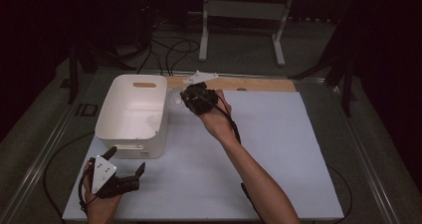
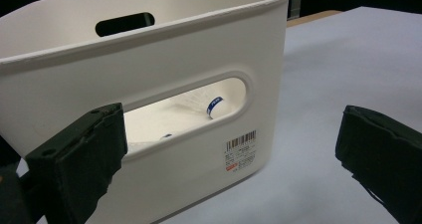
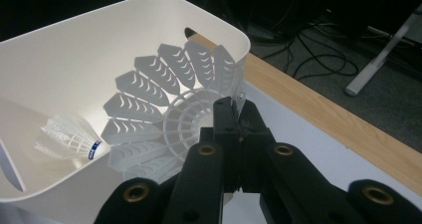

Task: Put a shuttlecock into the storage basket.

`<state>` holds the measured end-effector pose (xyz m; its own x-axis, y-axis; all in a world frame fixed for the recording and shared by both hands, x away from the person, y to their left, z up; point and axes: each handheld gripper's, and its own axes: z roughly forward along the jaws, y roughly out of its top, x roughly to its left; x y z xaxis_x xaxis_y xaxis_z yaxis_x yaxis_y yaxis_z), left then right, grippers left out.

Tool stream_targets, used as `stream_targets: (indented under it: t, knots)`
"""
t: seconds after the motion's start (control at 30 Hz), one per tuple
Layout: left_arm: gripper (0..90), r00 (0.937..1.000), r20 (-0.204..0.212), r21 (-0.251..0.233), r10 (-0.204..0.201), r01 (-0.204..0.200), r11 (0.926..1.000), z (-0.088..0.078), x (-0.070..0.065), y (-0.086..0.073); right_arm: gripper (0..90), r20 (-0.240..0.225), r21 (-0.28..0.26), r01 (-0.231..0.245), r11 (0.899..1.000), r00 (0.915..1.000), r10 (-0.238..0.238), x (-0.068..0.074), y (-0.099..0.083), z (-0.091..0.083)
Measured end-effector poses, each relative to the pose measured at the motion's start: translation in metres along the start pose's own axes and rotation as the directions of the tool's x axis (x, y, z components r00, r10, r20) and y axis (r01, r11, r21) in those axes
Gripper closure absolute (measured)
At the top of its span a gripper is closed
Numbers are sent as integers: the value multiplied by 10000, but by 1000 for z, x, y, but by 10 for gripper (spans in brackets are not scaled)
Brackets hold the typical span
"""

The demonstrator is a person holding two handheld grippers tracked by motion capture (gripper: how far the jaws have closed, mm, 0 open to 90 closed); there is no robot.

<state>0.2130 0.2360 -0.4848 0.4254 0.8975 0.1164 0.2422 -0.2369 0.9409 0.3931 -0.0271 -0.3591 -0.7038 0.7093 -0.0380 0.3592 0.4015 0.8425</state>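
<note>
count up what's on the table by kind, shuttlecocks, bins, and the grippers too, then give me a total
Shuttlecocks: 2, one clamped by its skirt in the right gripper, one lying in the bin.
White bins: 1.
Grippers: 2, the right, and the left gripper open beside the bin.
Total: 5

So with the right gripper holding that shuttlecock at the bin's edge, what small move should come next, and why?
Probably ease the right gripper a little further over the white bin, then open it. Its jaws pinch the shuttlecock by the skirt edge, right at the rim, and another shuttlecock already lies inside.
</note>
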Motion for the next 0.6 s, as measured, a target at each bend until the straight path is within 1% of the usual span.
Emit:
stream_targets:
  t: [0.27, 0.37, 0.6]
  knots:
    - [3, 10000, -11, -18, 3, -3, 10000, 0, 0, 0, 893, -76, -90, 55, 9999, 10000, -56, 3, 2, 1]
    - [3, 10000, -15, -7, 10, -10, 10000, 0, 0, 0, 893, -258, -99, -68, 9999, 9996, 66, 2, 1, 1]
    - [3, 10000, -20, 0, 13, -13, 10000, 0, 0, 0, 893, -343, -234, 1, 9997, 9994, -9, 4, 2, 1]
